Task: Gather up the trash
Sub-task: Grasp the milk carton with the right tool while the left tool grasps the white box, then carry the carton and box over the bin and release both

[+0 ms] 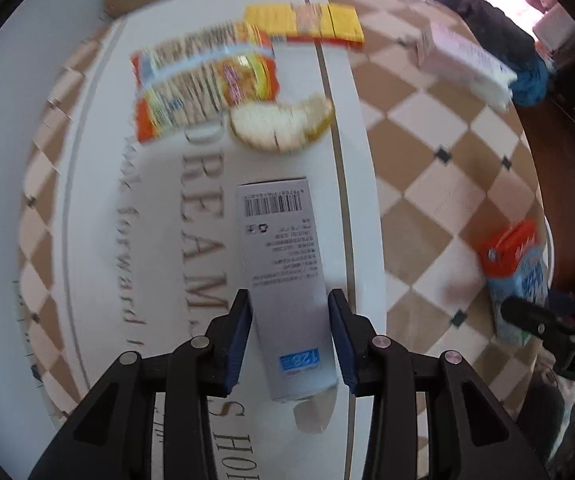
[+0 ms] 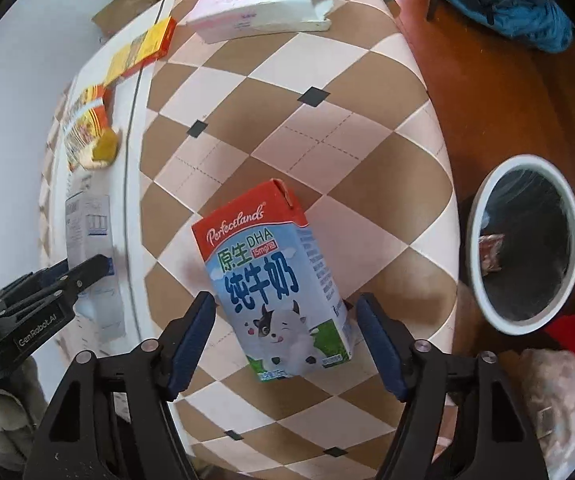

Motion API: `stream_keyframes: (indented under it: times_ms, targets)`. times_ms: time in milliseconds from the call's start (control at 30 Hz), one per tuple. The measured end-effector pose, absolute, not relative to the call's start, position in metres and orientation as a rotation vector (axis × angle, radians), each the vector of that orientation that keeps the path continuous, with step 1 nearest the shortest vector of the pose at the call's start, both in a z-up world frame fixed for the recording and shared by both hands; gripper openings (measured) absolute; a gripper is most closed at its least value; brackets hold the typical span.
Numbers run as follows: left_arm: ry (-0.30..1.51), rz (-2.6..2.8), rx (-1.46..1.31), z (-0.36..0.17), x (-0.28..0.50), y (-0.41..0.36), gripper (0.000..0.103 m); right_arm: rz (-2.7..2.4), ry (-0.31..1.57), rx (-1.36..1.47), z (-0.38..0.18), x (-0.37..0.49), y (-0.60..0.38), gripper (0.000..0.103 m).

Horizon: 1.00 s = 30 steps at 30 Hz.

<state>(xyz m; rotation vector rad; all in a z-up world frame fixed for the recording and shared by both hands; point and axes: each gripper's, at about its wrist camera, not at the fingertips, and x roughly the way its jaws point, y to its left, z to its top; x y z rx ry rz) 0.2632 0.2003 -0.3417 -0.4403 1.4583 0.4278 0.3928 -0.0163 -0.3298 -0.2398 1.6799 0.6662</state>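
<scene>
Left gripper (image 1: 290, 334) straddles the grey box (image 1: 283, 276), seemingly untouched; right gripper (image 2: 285, 344) gapes around the milk carton (image 2: 275, 284).

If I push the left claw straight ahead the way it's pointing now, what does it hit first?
The grey box already lies between the open fingers of the left claw, so the claw would slide along it. Beyond its far end, the bread slice looks next, though depth is hard to judge.

Black gripper (image 1: 290, 332), blue pads (image 1: 240, 340)
</scene>
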Motion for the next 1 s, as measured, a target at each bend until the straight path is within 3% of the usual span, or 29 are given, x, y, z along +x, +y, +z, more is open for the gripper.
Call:
stream_keyframes:
  times_ms: [300,367,433,600,1000]
  targets:
    - [1.436,0.485,-0.474,-0.355,0.255,0.194,0.033,0.646,1.569,-0.492,-0.33,0.372,0.015,0.074]
    - [1.426,0.501,-0.464,-0.355,0.255,0.185,0.033,0.627,1.543,-0.525,-0.33,0.367,0.019,0.07]
    - [1.41,0.518,-0.445,-0.357,0.257,0.166,0.031,0.63,1.493,-0.558,-0.327,0.362,0.022,0.056]
    - [1.372,0.559,-0.405,-0.344,0.238,0.145,0.03,0.614,1.469,-0.557,-0.325,0.356,0.024,0.055]
    - [1.166,0.552,-0.37,-0.241,0.21,0.094,0.03,0.645,1.346,-0.277,-0.24,0.351,-0.046,0.054]
